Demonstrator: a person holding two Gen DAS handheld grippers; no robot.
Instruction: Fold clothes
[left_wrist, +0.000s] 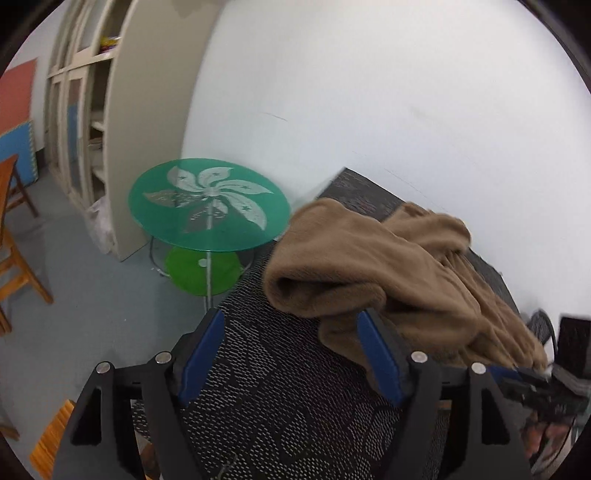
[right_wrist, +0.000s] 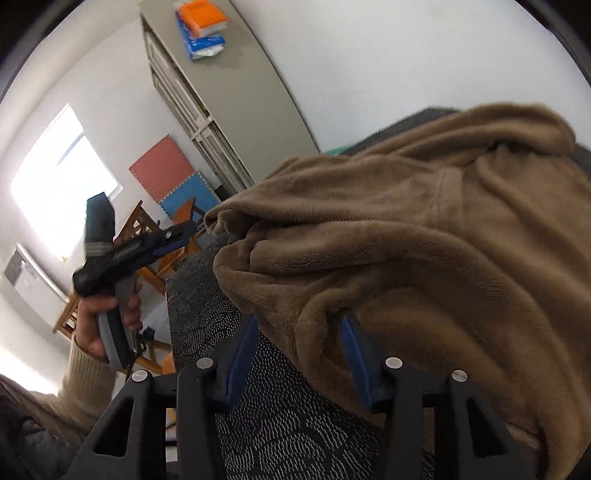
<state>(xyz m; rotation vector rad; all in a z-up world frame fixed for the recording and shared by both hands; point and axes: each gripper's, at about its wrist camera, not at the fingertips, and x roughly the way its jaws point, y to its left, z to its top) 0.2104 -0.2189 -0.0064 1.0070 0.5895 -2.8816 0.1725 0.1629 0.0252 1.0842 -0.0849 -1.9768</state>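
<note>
A brown fleece garment (left_wrist: 373, 266) lies bunched on a dark patterned table (left_wrist: 280, 391); it also fills the right wrist view (right_wrist: 424, 240). My left gripper (left_wrist: 291, 321) is open above the bare tabletop, its right finger at the garment's near edge. My right gripper (right_wrist: 301, 325) is open with a thick fold of the fleece between its blue fingers, resting on the table (right_wrist: 295, 424). The left gripper also shows in the right wrist view (right_wrist: 144, 245), held in a hand to the left of the table, off the cloth.
A round green glass side table (left_wrist: 208, 203) stands beyond the table's far left edge. A beige cabinet (left_wrist: 122, 122) lines the wall. Wooden chairs (left_wrist: 14, 258) stand at the left. A white wall is behind the table.
</note>
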